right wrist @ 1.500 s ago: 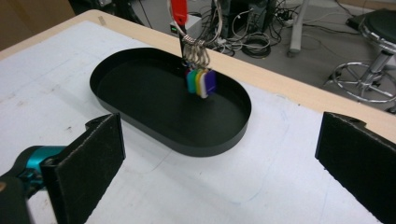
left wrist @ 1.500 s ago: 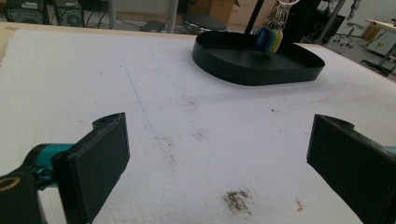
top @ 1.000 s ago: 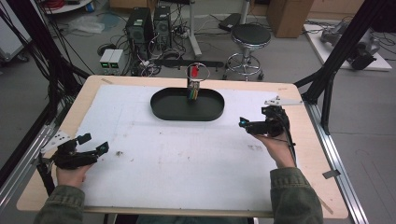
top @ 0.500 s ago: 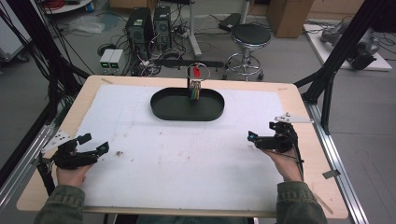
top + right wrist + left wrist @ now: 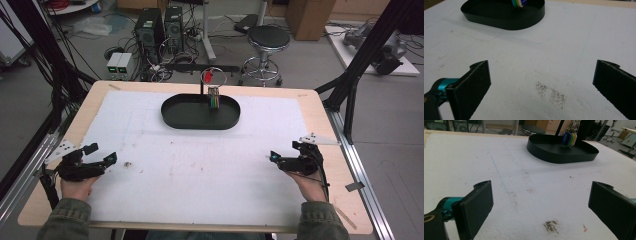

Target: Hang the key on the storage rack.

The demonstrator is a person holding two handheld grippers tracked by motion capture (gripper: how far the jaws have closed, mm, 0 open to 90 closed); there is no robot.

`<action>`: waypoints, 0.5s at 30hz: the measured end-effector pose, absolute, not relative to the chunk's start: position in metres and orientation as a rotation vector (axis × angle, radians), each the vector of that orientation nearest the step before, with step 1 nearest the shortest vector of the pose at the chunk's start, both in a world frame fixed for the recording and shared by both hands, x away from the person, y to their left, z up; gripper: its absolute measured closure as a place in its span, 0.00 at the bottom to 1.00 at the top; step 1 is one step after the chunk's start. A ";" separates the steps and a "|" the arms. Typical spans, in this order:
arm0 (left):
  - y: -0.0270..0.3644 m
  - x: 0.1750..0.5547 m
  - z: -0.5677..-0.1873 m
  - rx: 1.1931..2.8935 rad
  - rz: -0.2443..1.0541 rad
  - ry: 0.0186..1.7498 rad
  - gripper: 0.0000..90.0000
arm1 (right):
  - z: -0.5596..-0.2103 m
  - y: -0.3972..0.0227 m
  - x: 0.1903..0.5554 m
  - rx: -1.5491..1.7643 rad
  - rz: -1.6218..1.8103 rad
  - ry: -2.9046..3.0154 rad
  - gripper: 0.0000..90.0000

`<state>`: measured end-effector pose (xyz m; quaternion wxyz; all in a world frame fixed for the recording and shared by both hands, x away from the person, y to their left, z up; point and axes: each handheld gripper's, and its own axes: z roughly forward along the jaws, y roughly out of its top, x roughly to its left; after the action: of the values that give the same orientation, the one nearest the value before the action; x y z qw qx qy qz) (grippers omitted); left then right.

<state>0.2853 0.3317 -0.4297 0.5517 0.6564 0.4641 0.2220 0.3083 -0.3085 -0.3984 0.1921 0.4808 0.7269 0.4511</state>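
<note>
A black oval tray (image 5: 199,124) sits at the far middle of the white mat. In it stands a thin post with a ring on top, a red piece in the ring, and a bunch of coloured key tags (image 5: 214,101) hanging below. The left gripper view shows the tray (image 5: 559,157) and the tags (image 5: 569,138) far ahead. My left gripper (image 5: 102,153) rests at the near left, open and empty. My right gripper (image 5: 283,152) rests at the near right, also open and empty. Both point toward the middle of the mat, well short of the tray (image 5: 506,23).
The white foam mat (image 5: 200,170) covers most of the wooden table (image 5: 345,200). Dark smudges mark the mat in front of each gripper. Beyond the far edge stand a stool (image 5: 268,37), computer cases and cables. Black frame struts rise at both sides.
My right gripper has drawn back from the middle right of the mat toward the near edge. The left gripper has stayed where it was.
</note>
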 end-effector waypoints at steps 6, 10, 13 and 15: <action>0.332 0.285 -0.430 1.551 0.525 1.095 0.07 | -0.406 -0.310 0.300 1.328 1.279 2.038 0.00; 0.331 0.286 -0.430 1.554 0.522 1.093 0.07 | -0.409 -0.312 0.293 1.304 1.313 2.015 0.00; 0.331 0.286 -0.430 1.553 0.521 1.092 0.07 | -0.411 -0.313 0.289 1.301 1.307 2.009 0.00; 0.331 0.286 -0.430 1.554 0.519 1.092 0.07 | -0.412 -0.313 0.288 1.300 1.307 2.003 0.00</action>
<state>0.2863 0.3312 -0.4301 0.5531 0.6575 0.4621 0.2196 0.2881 -0.3130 -0.4123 0.2081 0.4669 0.7197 0.4697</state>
